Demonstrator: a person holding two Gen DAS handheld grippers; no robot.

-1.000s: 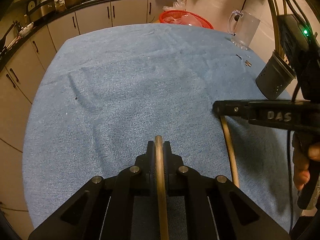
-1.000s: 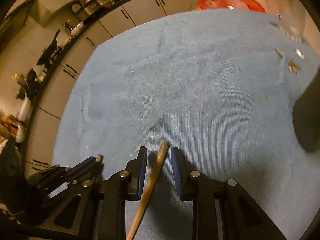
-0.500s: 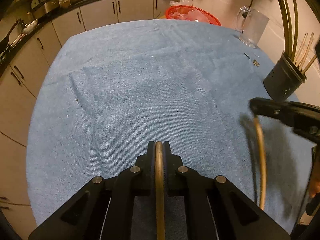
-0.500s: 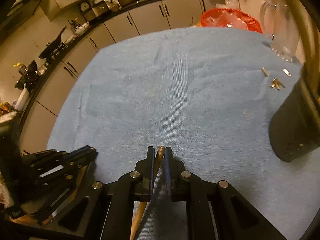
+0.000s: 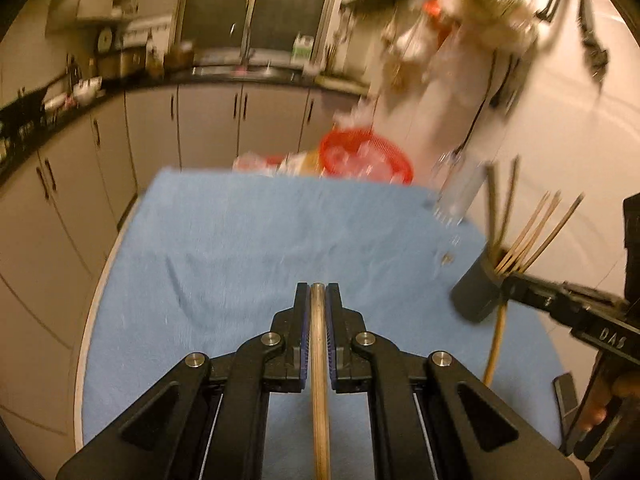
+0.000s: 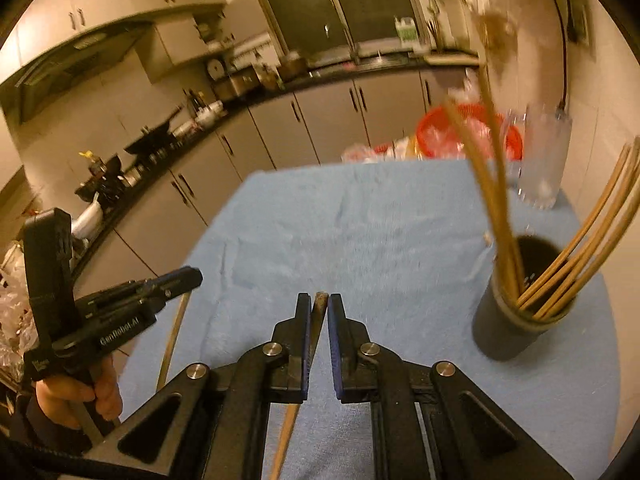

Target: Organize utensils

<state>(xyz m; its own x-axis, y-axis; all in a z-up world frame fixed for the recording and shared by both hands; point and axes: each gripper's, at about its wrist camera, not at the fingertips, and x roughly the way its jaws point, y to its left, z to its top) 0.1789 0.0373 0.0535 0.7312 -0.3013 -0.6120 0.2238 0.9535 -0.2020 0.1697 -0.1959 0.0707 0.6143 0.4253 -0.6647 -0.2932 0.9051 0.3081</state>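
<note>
My left gripper (image 5: 319,286) is shut on a wooden chopstick (image 5: 320,380) that runs back between its pads, lifted above the blue cloth. My right gripper (image 6: 320,296) is likewise shut on a second chopstick (image 6: 298,400), tilted slightly left. In the left wrist view the right gripper (image 5: 505,280) shows at the right edge, its chopstick (image 5: 495,344) hanging below it, close to the dark utensil holder (image 5: 474,294). The same holder (image 6: 516,320) stands to the right in the right wrist view, with several chopsticks leaning in it. The left gripper (image 6: 196,274) appears at the left with its chopstick (image 6: 173,344).
A blue cloth (image 5: 248,248) covers the round table. A red basket (image 5: 364,156) and a clear glass mug (image 6: 542,160) stand at the far edge near the wall. Small scraps (image 5: 446,257) lie by the holder. Kitchen cabinets (image 5: 208,128) run behind.
Both grippers have risen off the cloth with their chopsticks and tilted up, so more of the kitchen shows. The right gripper's jaws closed onto its chopstick and it moved toward the holder.
</note>
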